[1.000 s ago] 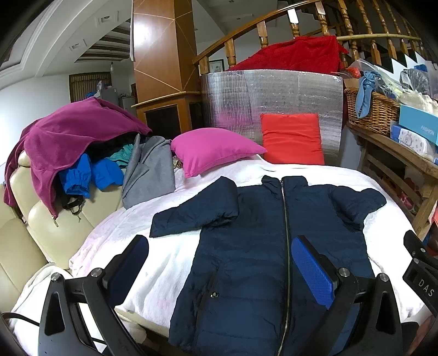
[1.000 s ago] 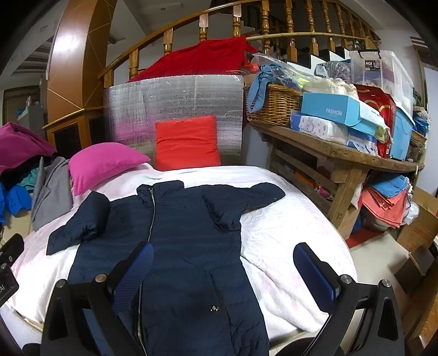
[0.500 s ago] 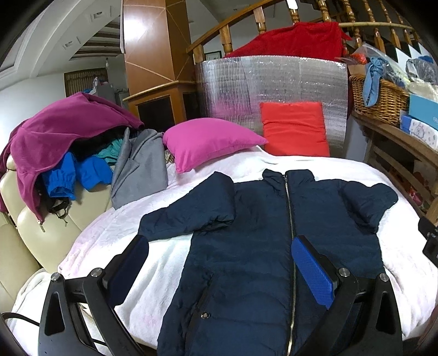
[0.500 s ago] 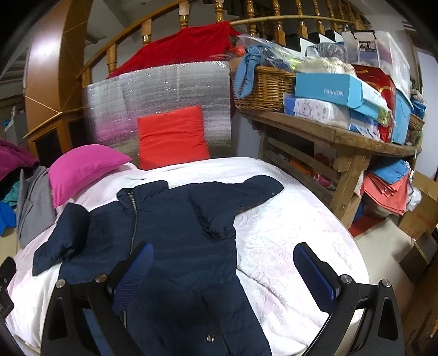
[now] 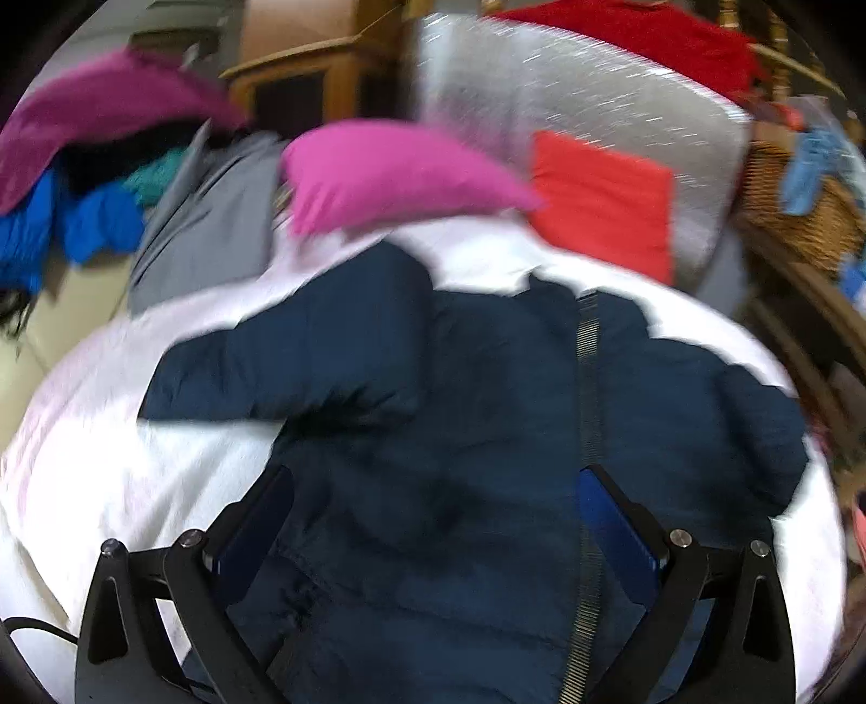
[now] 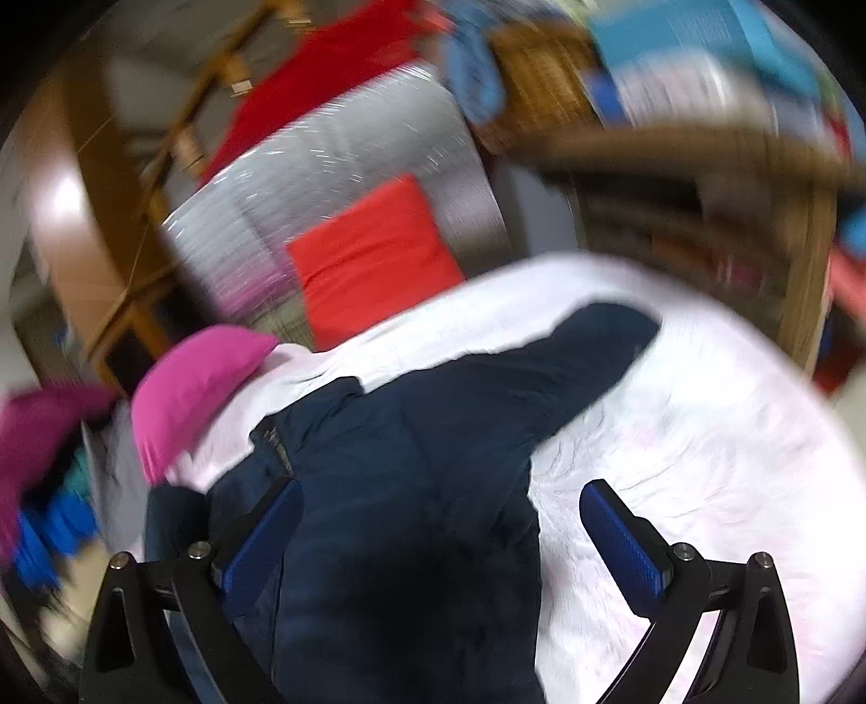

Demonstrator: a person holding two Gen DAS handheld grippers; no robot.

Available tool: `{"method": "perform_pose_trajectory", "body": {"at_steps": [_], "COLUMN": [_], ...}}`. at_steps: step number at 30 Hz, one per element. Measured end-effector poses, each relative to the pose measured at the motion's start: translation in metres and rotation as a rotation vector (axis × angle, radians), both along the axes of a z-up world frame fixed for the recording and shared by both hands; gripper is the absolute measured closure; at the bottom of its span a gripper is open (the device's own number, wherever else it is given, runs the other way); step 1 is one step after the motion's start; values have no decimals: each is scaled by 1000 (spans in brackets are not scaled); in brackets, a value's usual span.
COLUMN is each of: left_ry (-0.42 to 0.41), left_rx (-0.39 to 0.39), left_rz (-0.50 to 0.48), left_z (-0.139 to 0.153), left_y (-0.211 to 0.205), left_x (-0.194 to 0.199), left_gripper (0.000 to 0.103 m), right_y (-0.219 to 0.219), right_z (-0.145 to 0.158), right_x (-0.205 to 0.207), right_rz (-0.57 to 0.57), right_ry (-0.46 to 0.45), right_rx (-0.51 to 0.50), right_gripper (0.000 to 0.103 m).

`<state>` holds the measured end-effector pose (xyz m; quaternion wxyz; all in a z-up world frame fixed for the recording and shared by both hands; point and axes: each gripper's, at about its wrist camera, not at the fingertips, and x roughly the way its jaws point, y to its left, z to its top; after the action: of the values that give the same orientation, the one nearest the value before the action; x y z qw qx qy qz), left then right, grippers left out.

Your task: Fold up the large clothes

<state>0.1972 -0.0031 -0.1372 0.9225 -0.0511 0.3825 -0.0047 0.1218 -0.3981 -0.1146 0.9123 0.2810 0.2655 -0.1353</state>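
Navy jacket spread flat, front up, on the white bed

The bed [image 5: 135,460] was covered by the jacket [image 5: 460,433], and a wicker basket [image 5: 801,216] holding blue cloth was seen beside it. Left tongs [image 5: 433,520] and right tongs [image 6: 438,530] were held wide apart, gripping nothing. The slippery padding could be pinched badly, so the fold might slide.

- No readable text, labels or numbers in either wrist view; both are motion-blurred.
- Light blue box [image 6: 703,38] on the wooden shelf [image 6: 676,146]: print smeared, unreadable.
- Small marking by the jacket [image 6: 411,487] collar: too blurred to read.
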Motion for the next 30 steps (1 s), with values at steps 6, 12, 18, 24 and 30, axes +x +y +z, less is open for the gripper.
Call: {"method": "perform_pose_trajectory", "body": {"at_steps": [6, 12, 18, 24, 30], "left_ry": [46, 31, -31, -77, -91], "left_rx": [-33, 35, 147, 167, 140], "left_rz": [123, 64, 5, -14, 14], "left_z": [-16, -15, -13, -2, 5], "left_y": [11, -12, -35, -36, -31], "left_x": [29, 29, 25, 17, 12], "left_gripper": [0, 0, 0, 0, 0], "right_y": [-94, -129, -113, -72, 10], "right_z": [-63, -105, -124, -67, -33], "right_x": [37, 62, 90, 90, 86], "right_rz": [-63, -110, -53, 38, 237], "right_ry": [-20, -78, -42, -117, -136], "right_rx": [382, 616, 676, 454, 403], "right_gripper": [0, 16, 56, 78, 79]}}
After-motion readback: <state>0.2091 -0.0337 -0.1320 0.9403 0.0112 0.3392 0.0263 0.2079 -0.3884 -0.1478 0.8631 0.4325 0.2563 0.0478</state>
